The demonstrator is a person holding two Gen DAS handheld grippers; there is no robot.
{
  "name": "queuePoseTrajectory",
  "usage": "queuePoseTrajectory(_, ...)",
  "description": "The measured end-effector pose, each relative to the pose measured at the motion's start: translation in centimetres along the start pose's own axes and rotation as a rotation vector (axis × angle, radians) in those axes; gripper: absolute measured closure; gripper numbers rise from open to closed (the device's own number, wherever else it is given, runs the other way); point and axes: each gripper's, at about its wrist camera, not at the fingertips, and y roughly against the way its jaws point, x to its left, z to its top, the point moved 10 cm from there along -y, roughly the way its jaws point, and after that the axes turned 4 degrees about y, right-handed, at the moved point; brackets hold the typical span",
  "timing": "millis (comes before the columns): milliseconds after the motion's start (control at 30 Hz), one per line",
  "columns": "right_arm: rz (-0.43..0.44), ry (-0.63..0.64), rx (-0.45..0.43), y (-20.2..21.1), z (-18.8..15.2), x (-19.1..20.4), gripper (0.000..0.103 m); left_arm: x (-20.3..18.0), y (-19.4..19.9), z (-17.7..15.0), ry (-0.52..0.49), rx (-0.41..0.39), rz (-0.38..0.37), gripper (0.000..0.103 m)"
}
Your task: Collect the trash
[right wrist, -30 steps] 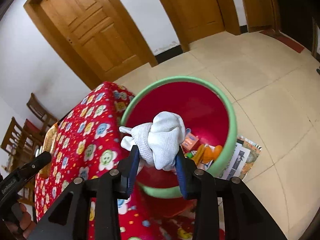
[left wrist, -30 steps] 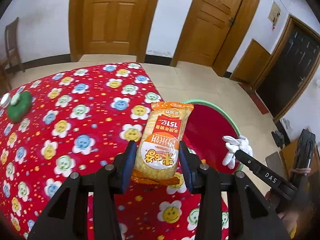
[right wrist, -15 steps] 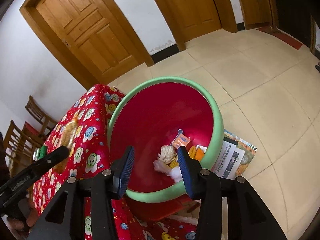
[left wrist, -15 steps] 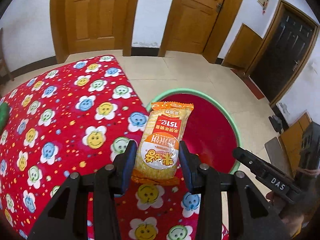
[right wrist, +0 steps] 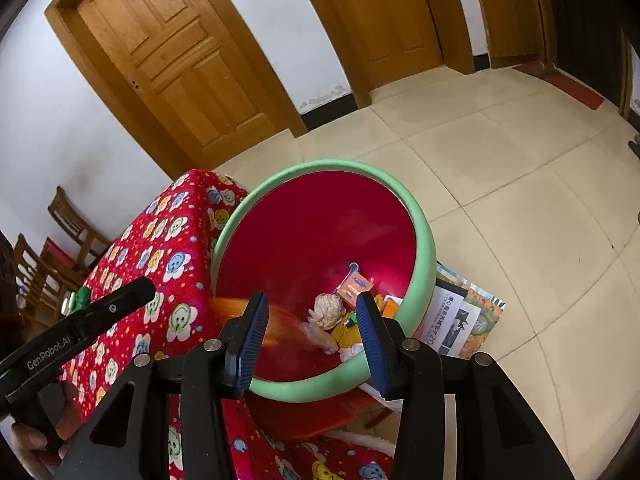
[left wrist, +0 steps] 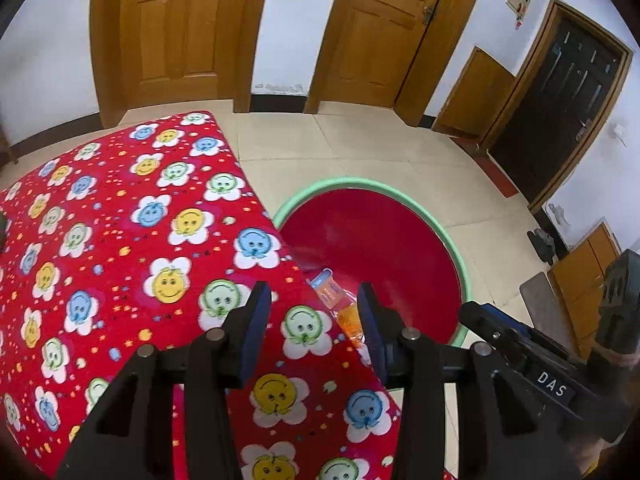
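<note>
Pale floor tiles and wooden doors lie beyond the left gripper (left wrist: 312, 322) and the right gripper (right wrist: 310, 330). Both sets of fingers stand partly open with nothing between their pads; the right ones have just been opening. Beneath the left fingers spreads the bench (left wrist: 120, 240) in its red flowered cloth, and just past the right-hand finger sits the red basin (left wrist: 458, 248) with a green rim. The right fingers hover over that basin, framing the trash at its bottom: a pale crumpled wad (right wrist: 328, 310), an orange carton (right wrist: 354, 286) tilted with its top away from the fingers, and yellow scraps. An orange streak (right wrist: 276, 326) runs lengthwise from the near rim beside the left-hand finger toward the pile; it is too blurred to identify. From the left camera, the bench edge hides most of the trash.
</note>
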Motion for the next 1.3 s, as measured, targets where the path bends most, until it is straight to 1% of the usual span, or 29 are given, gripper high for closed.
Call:
queuePoseTrajectory(67,0.003,0.012,-0.006,0.4,0.0,0.6,0.051,0.6,0.7,0.0,0.011,-0.007,0.013,0.059)
queuePoseTrajectory(100,0.006,0.019,-0.01,0.6,0.0,0.9,0.045,1.0,1.1,0.0,0.017,-0.011,0.02,0.059)
queuePoseTrajectory(133,0.008,0.026,-0.015,0.9,0.0,1.2,0.042,1.3,1.5,-0.1,0.022,-0.015,0.027,0.059)
queuePoseTrajectory(167,0.011,0.036,-0.021,1.2,0.1,1.6,0.042,1.7,2.1,-0.2,0.028,-0.022,0.035,0.058)
queuePoseTrajectory(267,0.02,0.068,-0.033,2.0,-0.1,3.1,0.041,2.9,3.7,-0.5,0.046,-0.041,0.055,0.053)
queuePoseTrajectory(300,0.023,0.079,-0.035,2.3,-0.2,3.6,0.039,3.4,4.3,-0.7,0.056,-0.05,0.065,0.053)
queuePoseTrajectory(333,0.024,0.087,-0.035,2.5,-0.3,4.0,0.036,3.9,4.8,-0.8,0.064,-0.057,0.073,0.053)
queuePoseTrajectory(433,0.038,0.124,-0.041,3.2,-0.9,5.8,0.033,5.6,6.8,-1.3,0.093,-0.085,0.104,0.052)
queuePoseTrajectory(533,0.053,0.165,-0.046,3.9,-1.6,7.8,0.03,7.4,8.9,-1.6,0.114,-0.131,0.148,0.052)
queuePoseTrajectory(733,0.079,0.231,-0.062,5.2,-3.0,11.3,0.027,10.5,12.7,-2.9,0.155,-0.186,0.228,0.05)
queuePoseTrajectory(933,0.112,0.289,-0.086,6.5,-4.0,14.4,0.025,12.6,15.7,-4.6,0.19,-0.219,0.294,0.05)
queuePoseTrajectory(1300,0.126,0.353,-0.125,8.6,-5.7,17.7,0.025,14.6,19.9,-7.5,0.254,-0.265,0.34,0.05)
